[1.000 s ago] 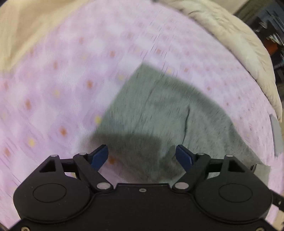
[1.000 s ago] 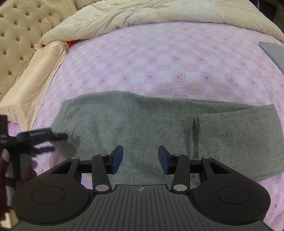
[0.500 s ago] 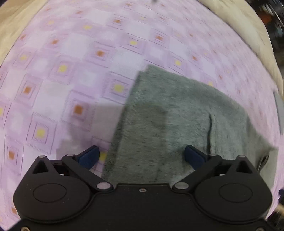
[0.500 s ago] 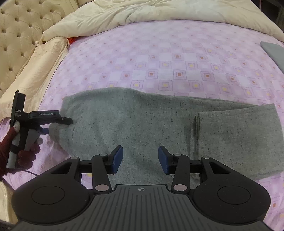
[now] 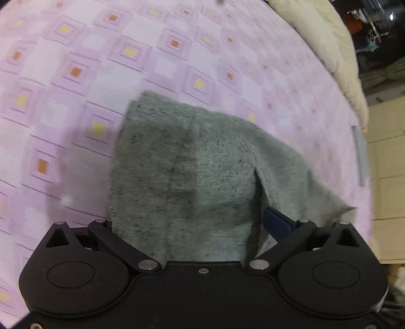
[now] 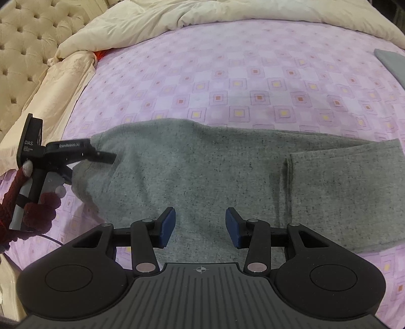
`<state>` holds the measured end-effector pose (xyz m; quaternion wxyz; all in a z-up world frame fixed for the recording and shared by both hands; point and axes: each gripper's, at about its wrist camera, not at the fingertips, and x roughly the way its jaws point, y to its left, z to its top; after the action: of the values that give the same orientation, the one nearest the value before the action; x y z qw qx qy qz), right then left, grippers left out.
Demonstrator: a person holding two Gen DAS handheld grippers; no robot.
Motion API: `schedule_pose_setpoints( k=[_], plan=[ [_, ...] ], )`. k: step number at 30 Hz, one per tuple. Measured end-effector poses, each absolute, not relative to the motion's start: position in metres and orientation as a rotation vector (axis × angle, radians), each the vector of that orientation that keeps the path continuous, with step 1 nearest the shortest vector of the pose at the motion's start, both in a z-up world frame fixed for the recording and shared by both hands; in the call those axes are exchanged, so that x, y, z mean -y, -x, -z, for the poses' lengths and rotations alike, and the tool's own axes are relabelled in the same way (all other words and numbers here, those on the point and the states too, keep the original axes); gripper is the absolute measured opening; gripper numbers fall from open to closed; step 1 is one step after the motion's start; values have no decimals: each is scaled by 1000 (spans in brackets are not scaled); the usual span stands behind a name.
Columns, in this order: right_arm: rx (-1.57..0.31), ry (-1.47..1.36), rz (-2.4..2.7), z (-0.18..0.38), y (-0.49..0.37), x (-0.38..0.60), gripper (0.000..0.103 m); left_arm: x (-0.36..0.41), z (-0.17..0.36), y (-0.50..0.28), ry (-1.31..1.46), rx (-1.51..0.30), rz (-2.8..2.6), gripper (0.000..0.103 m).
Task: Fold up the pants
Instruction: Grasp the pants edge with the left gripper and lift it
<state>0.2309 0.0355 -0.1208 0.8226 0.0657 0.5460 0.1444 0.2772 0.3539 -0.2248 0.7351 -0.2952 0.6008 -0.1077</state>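
Note:
The grey pants (image 6: 215, 172) lie flat across the purple patterned bedsheet (image 6: 253, 83), with one end folded over at the right (image 6: 341, 192). In the left wrist view the pants (image 5: 202, 172) fill the space between my left gripper's (image 5: 192, 222) wide-apart fingers; cloth covers the left finger, and the right blue pad (image 5: 276, 222) shows. In the right wrist view the left gripper (image 6: 83, 157) is at the pants' left end, with its fingers around the raised cloth edge. My right gripper (image 6: 200, 225) is open and empty, just above the pants' near edge.
A cream duvet (image 6: 227, 12) is bunched along the bed's far side. A tufted headboard (image 6: 20, 50) and cream pillow (image 6: 55, 83) stand at the left. A folded grey item (image 6: 392, 60) lies at the far right. A cream cabinet (image 5: 387, 164) stands beyond the bed.
My left gripper has moved forward onto the pants' left end, so the cloth now lies between its fingers and its edge is raised. The right gripper has hardly moved.

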Motion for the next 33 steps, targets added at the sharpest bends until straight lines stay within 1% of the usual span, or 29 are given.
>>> schedule_pose_setpoints(
  k=[1, 2, 4, 5, 6, 8, 9, 10, 11, 12, 15, 21, 24, 25, 26, 29, 33],
  plan=[
    [-1166, -136, -307, 123, -232, -35, 42, -352, 223, -277, 644, -1322, 229, 92],
    [-1169, -129, -305, 125, -234, -36, 42, -348, 219, -277, 596, -1329, 193, 69],
    [-1178, -111, -288, 130, -237, -35, 42, -344, 212, -276, 513, -1339, 136, 50],
    [-1186, -107, -275, 134, -240, -34, 42, -344, 209, -277, 521, -1334, 132, 40],
    [-1194, -97, -255, 139, -242, -32, 41, -344, 202, -274, 524, -1325, 121, 37],
    [-1203, -52, -195, 148, -249, -29, 41, -342, 189, -271, 506, -1309, 104, 33],
    [-1207, -35, -173, 152, -252, -27, 39, -339, 179, -268, 488, -1300, 95, 33],
    [-1207, -28, -157, 156, -256, -24, 37, -337, 169, -264, 468, -1292, 84, 32],
    [-1201, -28, -150, 159, -260, -21, 26, -335, 162, -261, 453, -1283, 73, 32],
    [-1195, -24, -152, 162, -264, -19, 23, -331, 155, -259, 442, -1274, 65, 31],
    [-1170, -8, -212, 167, -281, -20, 19, -323, 141, -256, 425, -1261, 33, 31],
    [-1154, -9, -236, 194, -339, -37, 19, -315, 137, -255, 411, -1259, -38, 30],
    [-1154, -5, -194, 213, -364, -40, 18, -315, 134, -250, 427, -1252, -65, 25],
    [-1145, -6, -196, 213, -369, -39, 18, -316, 131, -248, 433, -1244, -75, 19],
    [-1142, -10, -201, 210, -370, -38, 19, -314, 130, -248, 434, -1240, -82, 19],
    [-1079, -21, -257, 188, -355, -31, 19, -312, 129, -248, 448, -1242, -118, 18],
    [-1051, -54, -298, 162, -303, -6, 19, -302, 121, -245, 415, -1225, -128, 18]
  ],
)
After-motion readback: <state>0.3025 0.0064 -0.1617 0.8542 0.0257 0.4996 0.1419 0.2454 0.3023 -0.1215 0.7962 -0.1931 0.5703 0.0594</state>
